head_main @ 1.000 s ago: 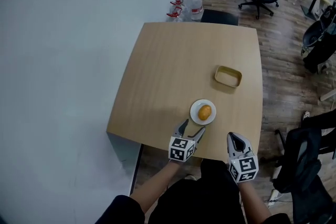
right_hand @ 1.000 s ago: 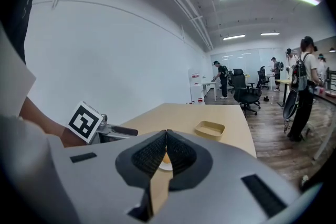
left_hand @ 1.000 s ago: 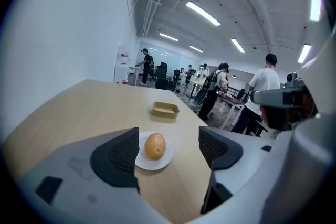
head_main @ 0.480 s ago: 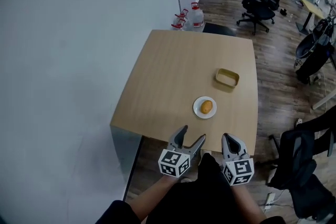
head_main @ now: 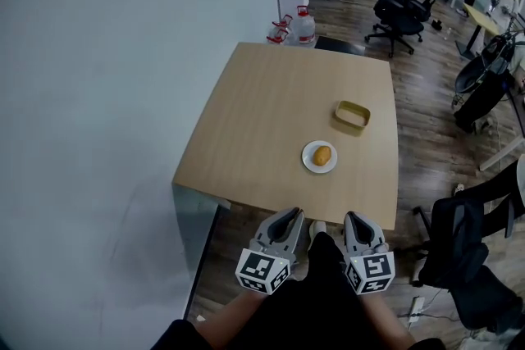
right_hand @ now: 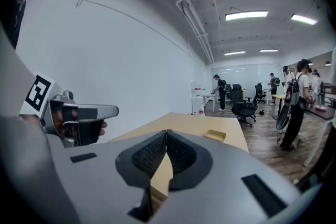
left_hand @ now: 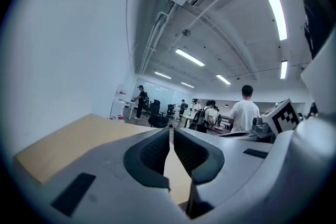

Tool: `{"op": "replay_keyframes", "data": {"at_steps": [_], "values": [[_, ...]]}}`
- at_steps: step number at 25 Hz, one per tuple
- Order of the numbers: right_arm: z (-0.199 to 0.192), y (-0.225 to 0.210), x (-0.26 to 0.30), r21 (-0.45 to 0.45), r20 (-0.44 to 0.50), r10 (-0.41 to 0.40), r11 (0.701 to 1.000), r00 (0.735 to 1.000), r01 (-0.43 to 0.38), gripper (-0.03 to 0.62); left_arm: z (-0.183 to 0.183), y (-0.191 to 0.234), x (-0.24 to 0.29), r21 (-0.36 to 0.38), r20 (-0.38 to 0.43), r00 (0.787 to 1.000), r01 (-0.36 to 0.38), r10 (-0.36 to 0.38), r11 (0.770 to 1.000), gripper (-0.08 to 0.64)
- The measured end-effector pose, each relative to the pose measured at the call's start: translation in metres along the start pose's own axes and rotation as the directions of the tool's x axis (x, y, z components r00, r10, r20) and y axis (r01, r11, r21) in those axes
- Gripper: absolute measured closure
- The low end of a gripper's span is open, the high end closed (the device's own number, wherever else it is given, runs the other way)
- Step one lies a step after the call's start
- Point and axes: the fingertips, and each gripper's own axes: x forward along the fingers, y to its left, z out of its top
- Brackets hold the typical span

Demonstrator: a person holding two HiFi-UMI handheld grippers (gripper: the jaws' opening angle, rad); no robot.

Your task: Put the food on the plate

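An orange-brown piece of food (head_main: 322, 155) lies on a small white plate (head_main: 307, 162) near the front of the wooden table (head_main: 262, 111). Both grippers hang below the table's near edge, close to the person's body and apart from the plate. My left gripper (head_main: 295, 213) (left_hand: 171, 129) is closing, its jaws nearly together with nothing between them. My right gripper (head_main: 354, 217) (right_hand: 167, 132) is shut and empty. Neither gripper view shows the plate or the food.
A shallow yellow container (head_main: 351, 116) (right_hand: 215, 135) sits on the table beyond the plate. A white wall runs along the left. Water bottles (head_main: 297, 20), office chairs (head_main: 394, 0) and several people stand behind the table. A dark chair (head_main: 467, 258) is at the right.
Both grippers have drawn back from the table's edge toward the body. The left gripper's jaws, wide apart in the earlier frames, have come together. The food and plate have not moved.
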Motion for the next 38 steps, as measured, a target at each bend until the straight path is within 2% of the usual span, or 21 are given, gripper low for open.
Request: {"op": "replay_keyframes", "data": {"at_steps": [3, 7, 10, 14, 20, 38], "values": [[-0.004, 0.003, -0.006, -0.036, -0.012, -0.024, 0.999, 1.0, 0.023, 0.532, -0.004, 0.003, -0.011, 0.019, -0.001, 0.999, -0.041, 0.041, 0.999, 0.535], [0.001, 0.011, -0.01, -0.096, 0.013, -0.043, 0.994, 0.999, 0.044, 0.532, -0.015, 0.013, -0.022, -0.007, -0.029, 0.996, -0.088, 0.087, 0.996, 0.54], [0.004, 0.018, -0.012, -0.081, 0.025, -0.03, 0.996, 0.999, 0.032, 0.532, -0.02, 0.019, -0.03, -0.033, -0.044, 0.993, -0.114, 0.112, 0.993, 0.54], [-0.001, 0.021, -0.012, -0.059, 0.014, -0.012, 0.998, 1.0, 0.013, 0.532, -0.02, 0.024, -0.04, -0.025, -0.044, 0.989, -0.144, 0.143, 0.989, 0.54], [0.002, 0.024, -0.007, -0.064, 0.022, -0.018, 0.998, 1.0, 0.019, 0.532, -0.014, 0.033, -0.044, -0.026, -0.03, 0.987, -0.16, 0.159, 0.987, 0.54], [0.008, 0.005, -0.004, -0.04, 0.052, -0.05, 0.998, 0.997, 0.052, 0.532, -0.008, 0.033, -0.025, -0.029, -0.018, 0.991, -0.136, 0.136, 0.99, 0.54]]}}
